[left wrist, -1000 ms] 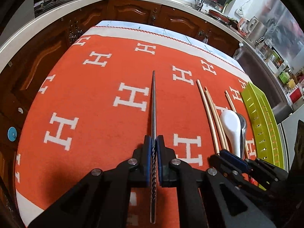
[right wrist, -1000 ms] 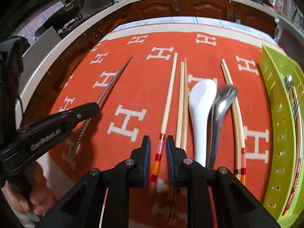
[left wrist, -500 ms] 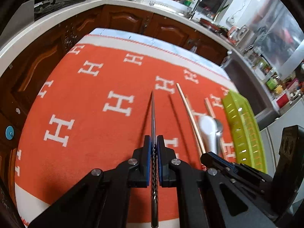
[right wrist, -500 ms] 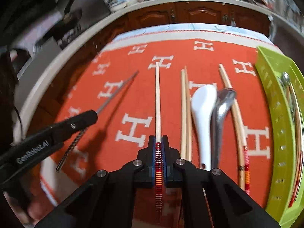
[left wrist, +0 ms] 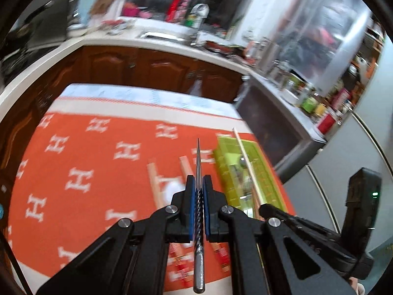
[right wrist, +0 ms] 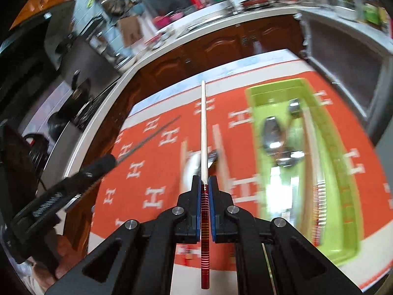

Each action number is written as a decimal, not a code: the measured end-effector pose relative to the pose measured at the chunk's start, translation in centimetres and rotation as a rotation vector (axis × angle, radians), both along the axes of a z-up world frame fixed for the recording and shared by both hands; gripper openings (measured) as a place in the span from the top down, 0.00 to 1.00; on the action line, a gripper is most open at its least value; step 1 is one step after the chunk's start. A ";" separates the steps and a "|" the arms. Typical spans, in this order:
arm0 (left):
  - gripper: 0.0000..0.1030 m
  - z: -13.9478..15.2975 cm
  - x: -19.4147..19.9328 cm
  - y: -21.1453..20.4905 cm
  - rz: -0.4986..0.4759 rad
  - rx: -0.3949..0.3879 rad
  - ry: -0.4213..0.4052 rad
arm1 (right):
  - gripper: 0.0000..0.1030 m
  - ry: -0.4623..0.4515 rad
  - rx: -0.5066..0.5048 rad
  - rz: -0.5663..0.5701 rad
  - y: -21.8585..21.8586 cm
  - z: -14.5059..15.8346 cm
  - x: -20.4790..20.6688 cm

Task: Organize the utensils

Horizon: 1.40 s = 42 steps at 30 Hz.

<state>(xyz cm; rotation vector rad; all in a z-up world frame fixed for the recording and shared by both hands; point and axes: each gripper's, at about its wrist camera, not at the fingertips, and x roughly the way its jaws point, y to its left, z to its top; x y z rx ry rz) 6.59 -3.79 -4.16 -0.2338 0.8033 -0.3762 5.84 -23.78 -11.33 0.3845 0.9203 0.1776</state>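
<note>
My left gripper (left wrist: 199, 181) is shut on a metal chopstick (left wrist: 198, 157) with a twisted handle, held in the air above the orange cloth (left wrist: 81, 162). My right gripper (right wrist: 204, 181) is shut on a pale wooden chopstick (right wrist: 203, 127) with a red striped end, also lifted off the cloth. That same wooden chopstick (left wrist: 243, 154) shows at the right of the left wrist view, over the green tray (left wrist: 258, 169). The green tray (right wrist: 343, 172) holds metal spoons (right wrist: 273, 135) and chopsticks. More wooden chopsticks (right wrist: 222, 152) and a white spoon (right wrist: 191, 169) lie blurred on the cloth.
Wooden kitchen cabinets (left wrist: 152, 68) and a cluttered white counter (left wrist: 167, 39) run behind the table. A stove with pans (right wrist: 73, 93) stands at the left. A hand (right wrist: 61, 265) holds the left gripper's handle at the lower left of the right wrist view.
Both grippers rose from the cloth and swung right toward the green tray. The right gripper shut on the wooden chopstick and lifted it; the left kept hold of the metal chopstick.
</note>
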 end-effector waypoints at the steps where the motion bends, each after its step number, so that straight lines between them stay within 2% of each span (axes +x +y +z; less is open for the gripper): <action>1: 0.97 0.4 0.1 -1.3 -0.019 0.002 -0.010 | 0.95 0.008 -0.008 -0.025 -1.3 -0.1 -0.1; 6: 0.97 1.5 0.8 -7.3 -0.077 0.005 -0.043 | 0.95 0.075 -0.015 -0.112 -6.9 -1.4 0.1; 9: 0.97 0.9 1.2 -11.0 -0.098 0.036 -0.045 | 0.95 0.125 -0.022 -0.120 -9.3 -2.8 0.8; 15: 0.97 -3.0 2.9 -15.3 -0.116 0.102 0.048 | 0.94 0.159 -0.064 -0.155 -12.6 -4.7 1.8; 18: 0.96 -5.2 3.7 -16.4 -0.132 0.117 0.125 | 0.89 0.168 -0.060 -0.178 -13.4 -4.9 1.9; 20: 0.96 -6.3 3.9 -16.6 -0.156 0.102 0.171 | 0.80 0.150 -0.039 -0.190 -14.1 -4.6 1.4; 23: 0.92 -6.8 3.6 -16.8 -0.189 0.093 0.203 | 0.80 0.128 -0.065 -0.213 -14.9 -4.1 0.6; 25: 0.85 -6.7 3.1 -16.5 -0.209 0.090 0.206 | 0.80 0.119 -0.068 -0.222 -15.3 -3.7 -0.1; 30: 0.75 -5.6 2.1 -14.6 -0.217 0.102 0.193 | 0.80 0.111 -0.047 -0.211 -14.8 -3.2 -1.5; 32: 0.73 -5.2 2.0 -13.5 -0.204 0.098 0.200 | 0.80 0.106 -0.044 -0.199 -14.3 -2.9 -2.3; 34: 0.63 -4.6 2.0 -12.0 -0.182 0.100 0.202 | 0.80 0.098 -0.056 -0.181 -13.5 -2.5 -2.6; 36: 0.58 -4.1 1.8 -10.4 -0.152 0.109 0.187 | 0.80 0.092 -0.066 -0.163 -12.6 -2.2 -2.7; 42: 0.53 -3.5 1.3 -5.8 -0.055 0.171 0.152 | 0.80 0.096 -0.048 -0.100 -10.4 -2.5 -2.0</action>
